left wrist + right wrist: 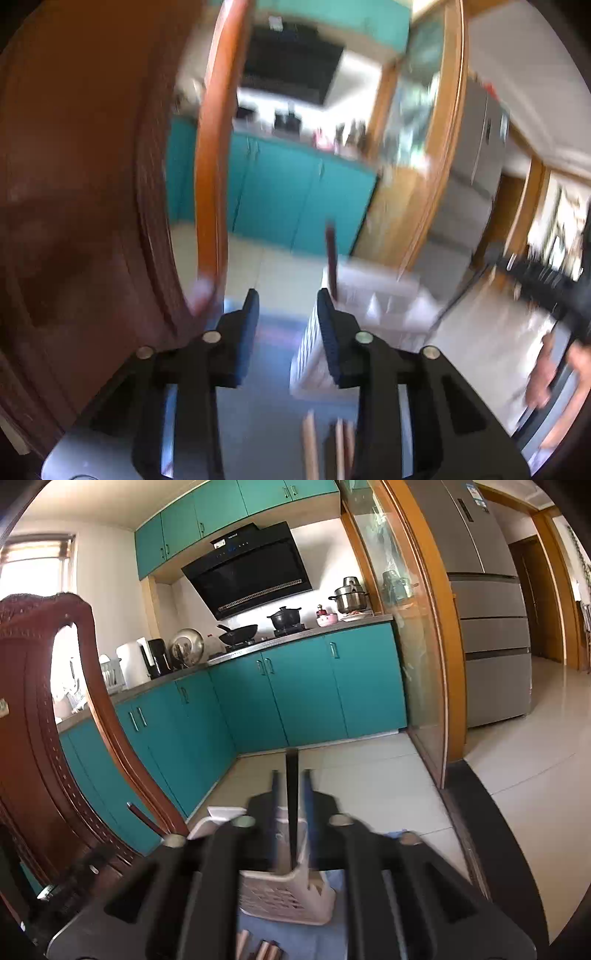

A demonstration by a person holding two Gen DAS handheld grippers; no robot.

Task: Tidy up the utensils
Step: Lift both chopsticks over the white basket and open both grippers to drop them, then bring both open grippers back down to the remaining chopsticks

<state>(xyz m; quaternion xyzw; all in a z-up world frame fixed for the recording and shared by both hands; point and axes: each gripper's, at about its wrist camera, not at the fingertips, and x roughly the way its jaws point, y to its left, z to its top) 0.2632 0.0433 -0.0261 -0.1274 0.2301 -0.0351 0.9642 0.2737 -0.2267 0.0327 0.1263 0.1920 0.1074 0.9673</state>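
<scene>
A white slotted utensil holder (373, 321) stands on a blue mat, just right of my open, empty left gripper (288, 299). A dark brown stick-like utensil (330, 254) stands upright in it. In the right wrist view the holder (291, 897) lies below my right gripper (291, 775), which is shut on a black chopstick-like utensil (291, 805) that points up, its lower end over or inside the holder. Wooden utensil ends (310, 443) lie on the mat near the bottom edge; they also show in the right wrist view (260, 950).
A carved brown wooden chair (44, 738) stands close on the left, and fills the left of the left wrist view (85, 184). The other hand and its black gripper (554, 295) show at the right. Teal cabinets (295, 686), glass door and fridge (487, 627) lie beyond.
</scene>
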